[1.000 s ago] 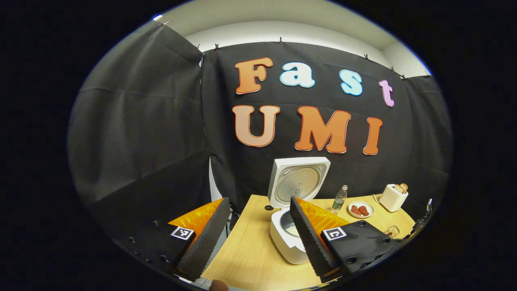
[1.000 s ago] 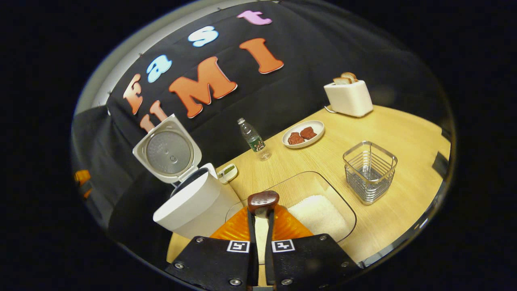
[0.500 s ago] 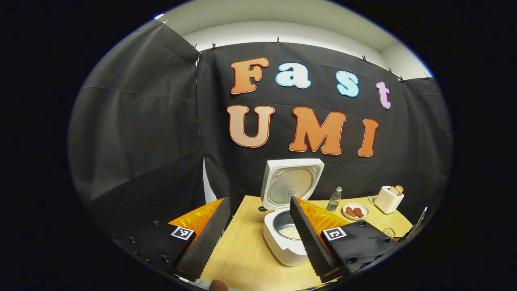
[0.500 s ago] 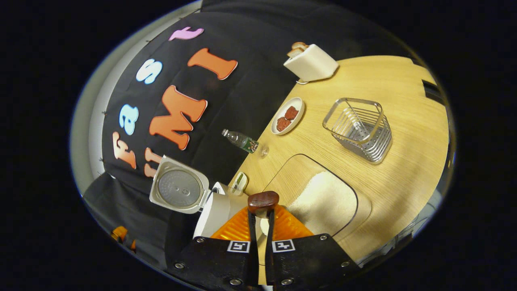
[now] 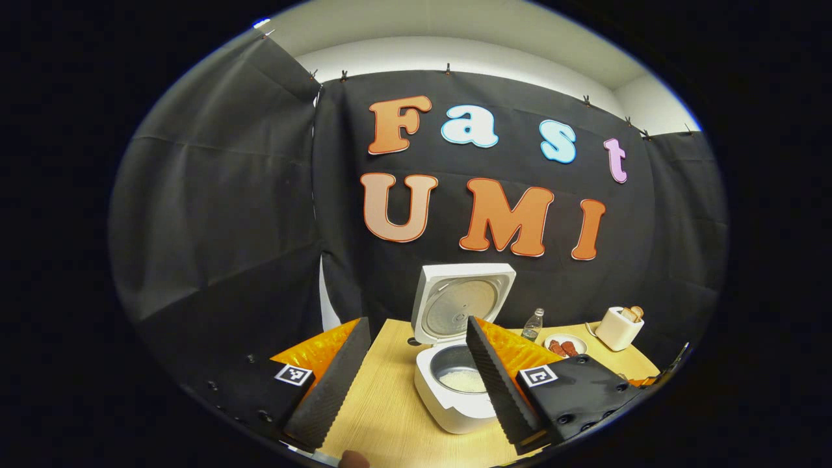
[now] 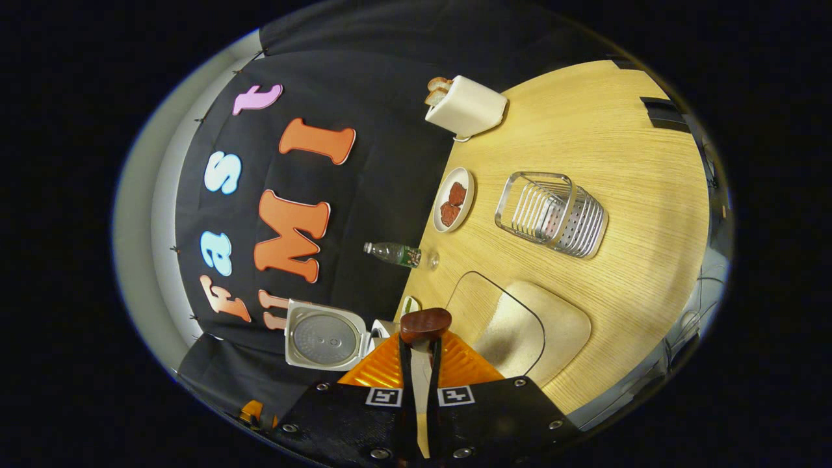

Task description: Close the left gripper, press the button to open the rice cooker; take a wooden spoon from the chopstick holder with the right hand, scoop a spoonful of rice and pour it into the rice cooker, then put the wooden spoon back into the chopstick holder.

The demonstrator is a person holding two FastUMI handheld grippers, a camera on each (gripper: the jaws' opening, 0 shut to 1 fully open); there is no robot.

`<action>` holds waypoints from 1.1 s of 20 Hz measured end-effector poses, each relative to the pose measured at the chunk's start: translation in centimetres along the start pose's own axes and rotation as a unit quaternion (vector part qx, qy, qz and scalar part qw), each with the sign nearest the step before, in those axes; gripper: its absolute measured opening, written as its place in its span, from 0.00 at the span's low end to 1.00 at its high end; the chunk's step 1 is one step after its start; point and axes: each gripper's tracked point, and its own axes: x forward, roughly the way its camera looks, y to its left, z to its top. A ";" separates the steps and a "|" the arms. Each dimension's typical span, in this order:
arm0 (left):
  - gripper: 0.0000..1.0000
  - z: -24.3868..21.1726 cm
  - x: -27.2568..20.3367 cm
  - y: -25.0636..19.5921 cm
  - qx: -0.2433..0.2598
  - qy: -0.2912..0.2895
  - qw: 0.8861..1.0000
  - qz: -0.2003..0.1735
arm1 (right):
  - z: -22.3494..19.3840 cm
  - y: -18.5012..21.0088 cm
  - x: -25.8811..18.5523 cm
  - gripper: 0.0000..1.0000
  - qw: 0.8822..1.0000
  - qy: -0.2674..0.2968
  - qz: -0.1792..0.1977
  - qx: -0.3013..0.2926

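Left gripper [image 5: 416,377]: jaws spread wide, nothing between the 2 fingers, held above the near left part of the wooden table [image 5: 390,416]. Bare tabletop lies between its fingers and in front of the rice cooker [image 5: 455,390]; the table's left edge runs close beside the left finger, with the black cloth wall beyond.

Rice cooker: white, lid [image 5: 463,302] hinged fully up and standing nearly upright against the back wall. Inner pot exposed, a small patch of white rice at its bottom. The right finger of the left gripper overlaps the cooker's right side in the left gripper view; contact cannot be told.

Right gripper [image 6: 421,348]: jaws clenched on the wooden spoon [image 6: 424,325], whose dark rounded end sticks out just past the fingertips. The right gripper view is rolled strongly, so the table [image 6: 624,162] runs up the right side.

Clear rice tray [image 6: 520,325]: just beside the right gripper, rounded corners, white rice inside. Chopstick holder [image 6: 552,213]: wire and perforated metal basket, standing alone in mid-table, open wood all round it. Further back near the wall: 1 plate [image 6: 453,199] with 2 reddish pieces, 1 water bottle [image 6: 400,253], 1 white toaster [image 6: 465,107] with bread in its slots. Wide bare wood lies right of the holder, out to the table's far edge.
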 end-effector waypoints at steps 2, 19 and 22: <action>1.00 0.2 0.2 -0.5 0.002 0.000 1.000 -0.008 | 0.8 1.0 -0.6 0.06 1.000 -0.007 0.009 0.010; 1.00 1.8 2.4 0.8 -0.011 -0.018 1.000 -0.004 | 0.8 16.1 3.0 0.06 0.993 0.022 0.116 0.013; 1.00 1.9 2.4 1.5 -0.012 -0.017 1.000 0.001 | -1.0 18.9 5.6 0.06 0.991 0.037 0.130 -0.006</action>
